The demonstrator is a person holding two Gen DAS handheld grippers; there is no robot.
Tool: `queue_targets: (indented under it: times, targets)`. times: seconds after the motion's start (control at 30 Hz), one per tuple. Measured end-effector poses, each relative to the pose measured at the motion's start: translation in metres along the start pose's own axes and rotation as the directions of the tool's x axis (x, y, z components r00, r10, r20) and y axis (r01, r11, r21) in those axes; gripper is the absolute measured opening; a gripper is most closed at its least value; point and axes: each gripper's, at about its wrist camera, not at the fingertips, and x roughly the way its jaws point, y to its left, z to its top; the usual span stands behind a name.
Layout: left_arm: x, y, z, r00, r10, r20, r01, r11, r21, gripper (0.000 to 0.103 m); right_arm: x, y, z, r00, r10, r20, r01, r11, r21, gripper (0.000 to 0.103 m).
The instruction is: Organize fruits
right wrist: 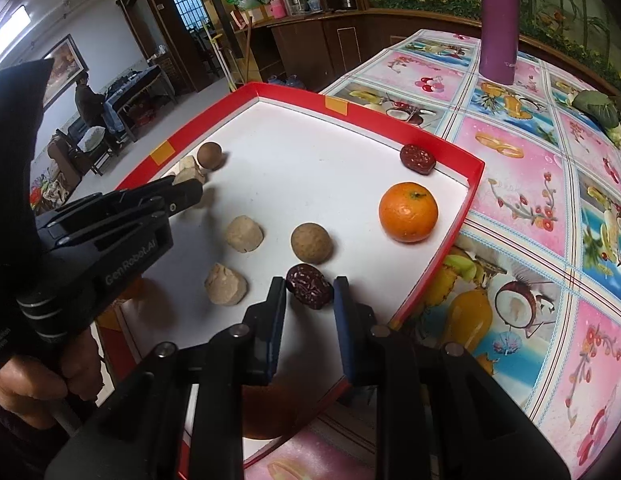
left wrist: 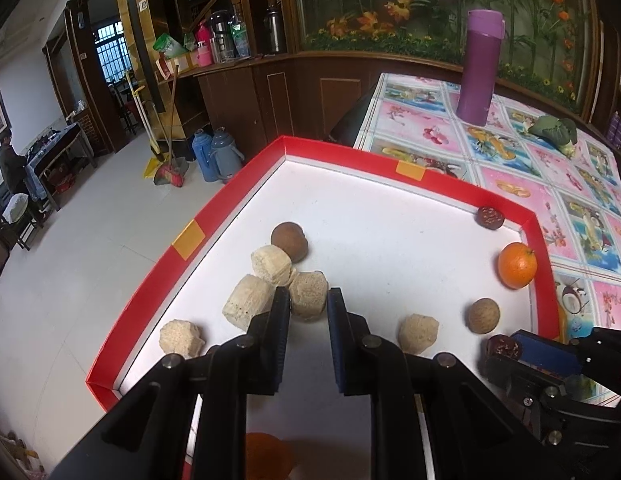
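Observation:
A white tray with a red rim (left wrist: 238,200) holds the fruits. My left gripper (left wrist: 308,300) is shut on a beige fibrous chunk (left wrist: 308,290), right beside two more such chunks (left wrist: 270,266) and a brown round fruit (left wrist: 289,241). My right gripper (right wrist: 309,286) is shut on a dark red date (right wrist: 308,290) low over the tray's near right part. In front of it lie a second brown round fruit (right wrist: 311,243), an orange (right wrist: 408,212) and another date (right wrist: 417,158) by the far rim. Loose beige chunks (right wrist: 244,234) lie between the grippers.
The tray sits at the corner of a table with a floral cloth (right wrist: 510,152); tiled floor drops away to its left. A tall purple bottle (left wrist: 479,68) and a green leafy bundle (left wrist: 554,130) stand farther back. A hand (right wrist: 26,384) grips the left tool.

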Motion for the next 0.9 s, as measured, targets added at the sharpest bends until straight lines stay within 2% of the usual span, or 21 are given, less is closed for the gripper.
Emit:
queue_targets:
  times: [0.1, 0.17, 0.23, 0.27, 0.3, 0.37, 0.43, 0.57, 0.7, 0.8, 0.83, 0.87, 0.9]
  targets:
    - [0.000, 0.002, 0.000, 1.000, 0.003, -0.009, -0.003, 1.000, 0.005, 0.019, 0.001, 0.002, 0.000, 1.000, -0.010, -0.008, 0.010, 1.000, -0.012, 0.026]
    - [-0.001, 0.002, 0.000, 1.000, 0.012, -0.013, -0.012, 1.000, 0.009, 0.029, 0.000, 0.001, 0.001, 1.000, -0.014, -0.016, 0.014, 1.000, -0.010, 0.026]
    - [-0.003, 0.001, 0.001, 1.000, 0.014, -0.012, -0.014, 1.000, 0.013, 0.049, -0.006, -0.003, 0.002, 1.000, 0.002, -0.008, -0.002, 1.000, 0.002, 0.027]
    - [-0.005, -0.001, 0.002, 1.000, 0.023, -0.011, -0.023, 1.000, 0.015, 0.054, -0.011, -0.006, 0.001, 1.000, 0.005, 0.004, -0.005, 1.000, 0.010, 0.027]
    - [-0.009, -0.002, 0.002, 1.000, 0.028, -0.002, -0.028, 0.999, 0.019, 0.057, -0.019, -0.010, 0.001, 1.000, 0.003, 0.024, -0.004, 1.000, 0.021, 0.027]
    - [-0.018, -0.006, 0.003, 0.999, 0.026, 0.019, -0.027, 0.999, 0.026, 0.059, -0.032, -0.019, 0.001, 0.998, -0.005, 0.057, 0.003, 0.999, 0.039, 0.027]
    - [-0.026, -0.008, 0.005, 0.999, 0.021, 0.038, -0.022, 0.999, 0.024, 0.068, -0.047, -0.032, -0.001, 0.996, -0.024, 0.090, 0.018, 0.998, 0.064, 0.027]
    - [-0.058, -0.007, 0.008, 0.990, -0.014, 0.139, 0.015, 1.000, -0.009, 0.082, -0.079, -0.062, -0.009, 0.981, -0.110, 0.160, 0.090, 0.988, 0.128, 0.027]
    - [-0.090, -0.005, 0.016, 0.974, -0.036, 0.224, 0.051, 0.997, -0.064, 0.086, -0.117, -0.079, -0.015, 0.950, -0.167, 0.263, 0.122, 0.976, 0.179, 0.027]
    - [-0.118, -0.005, 0.020, 0.955, -0.026, 0.295, 0.062, 0.992, -0.113, 0.088, -0.147, -0.076, -0.016, 0.908, -0.202, 0.368, 0.145, 0.973, 0.177, 0.028]
    - [-0.127, -0.006, 0.020, 0.943, -0.015, 0.332, 0.058, 0.991, -0.119, 0.089, -0.155, -0.072, -0.017, 0.889, -0.216, 0.404, 0.160, 0.973, 0.168, 0.036]
    - [-0.140, -0.007, 0.018, 0.922, 0.005, 0.387, 0.045, 0.992, -0.121, 0.090, -0.165, -0.067, -0.018, 0.862, -0.234, 0.450, 0.180, 0.970, 0.161, 0.056]
    - [-0.149, -0.009, 0.017, 0.906, 0.021, 0.424, 0.034, 0.992, -0.121, 0.097, -0.174, -0.063, -0.021, 0.831, -0.251, 0.497, 0.196, 0.967, 0.162, 0.066]
